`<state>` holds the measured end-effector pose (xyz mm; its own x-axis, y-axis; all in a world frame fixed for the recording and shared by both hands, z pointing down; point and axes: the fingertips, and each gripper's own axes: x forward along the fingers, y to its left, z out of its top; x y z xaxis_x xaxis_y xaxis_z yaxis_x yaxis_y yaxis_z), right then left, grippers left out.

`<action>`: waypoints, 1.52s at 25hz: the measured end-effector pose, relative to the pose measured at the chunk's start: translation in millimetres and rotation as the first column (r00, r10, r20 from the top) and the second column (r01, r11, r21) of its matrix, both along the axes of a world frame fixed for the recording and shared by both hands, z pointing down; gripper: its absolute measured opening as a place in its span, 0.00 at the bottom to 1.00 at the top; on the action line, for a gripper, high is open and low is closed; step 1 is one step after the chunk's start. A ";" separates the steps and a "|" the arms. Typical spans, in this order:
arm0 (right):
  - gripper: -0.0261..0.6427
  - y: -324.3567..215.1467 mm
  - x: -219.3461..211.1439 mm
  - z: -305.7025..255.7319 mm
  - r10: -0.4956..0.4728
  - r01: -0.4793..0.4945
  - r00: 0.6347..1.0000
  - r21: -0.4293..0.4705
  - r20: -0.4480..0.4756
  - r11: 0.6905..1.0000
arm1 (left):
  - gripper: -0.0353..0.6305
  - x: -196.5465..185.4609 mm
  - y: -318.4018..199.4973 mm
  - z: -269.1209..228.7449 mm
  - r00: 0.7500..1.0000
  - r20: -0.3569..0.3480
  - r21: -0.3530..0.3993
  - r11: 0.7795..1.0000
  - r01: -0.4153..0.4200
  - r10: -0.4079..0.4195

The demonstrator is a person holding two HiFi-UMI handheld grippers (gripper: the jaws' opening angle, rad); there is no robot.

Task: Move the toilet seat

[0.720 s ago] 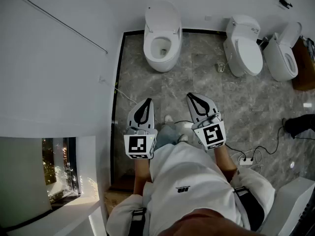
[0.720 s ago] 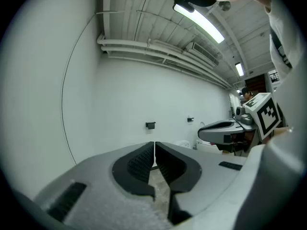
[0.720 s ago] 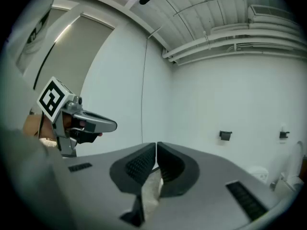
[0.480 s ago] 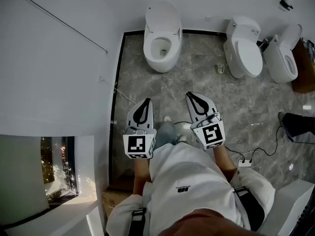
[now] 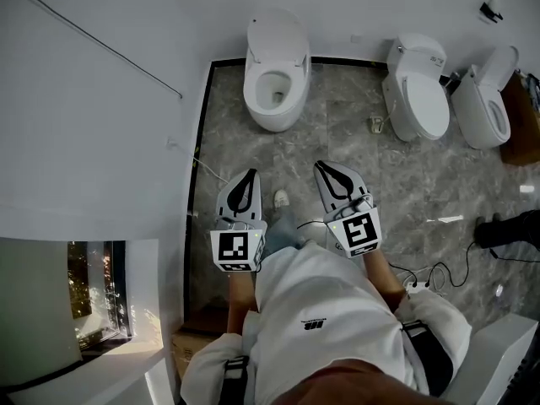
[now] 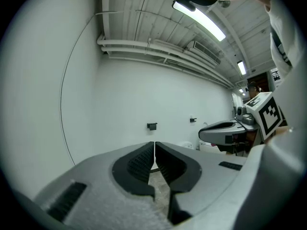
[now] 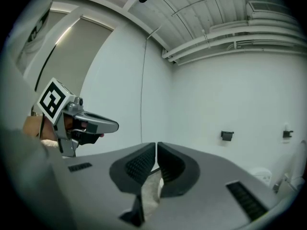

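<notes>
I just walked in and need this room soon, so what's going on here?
A person stands on the grey stone floor with a hand-held gripper in each hand. The left hand-held gripper and the right hand-held gripper are both shut, empty and held level in front of the body. Ahead is the open toilet, lid up and bowl showing; a closed toilet stands further right. Neither gripper touches anything, so the seat move has not yet begun.
</notes>
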<state>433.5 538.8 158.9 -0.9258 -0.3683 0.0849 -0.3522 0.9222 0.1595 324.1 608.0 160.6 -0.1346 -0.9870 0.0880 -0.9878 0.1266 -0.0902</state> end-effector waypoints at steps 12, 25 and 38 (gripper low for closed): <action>0.09 -69.2 -54.0 3.1 0.011 -0.011 1.000 -0.016 -0.023 1.000 | 0.10 -56.9 -66.9 6.8 1.000 -0.014 -0.024 1.000 0.006 -0.006; 0.09 -128.9 -148.6 3.6 0.038 -0.039 0.998 -0.027 -0.048 0.999 | 0.10 -150.1 -131.9 4.4 0.999 -0.021 -0.020 0.999 -0.041 0.041; 0.09 -181.2 -206.6 12.2 0.102 -0.105 0.992 -0.035 -0.070 0.994 | 0.10 -212.5 -195.5 15.5 0.994 -0.043 -0.029 0.994 -0.102 0.101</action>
<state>226.8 357.5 171.1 -0.8744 -0.4573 0.1622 -0.4359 0.8872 0.1515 111.6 412.5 176.1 -0.0292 -0.9920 0.1224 -0.9984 0.0230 -0.0518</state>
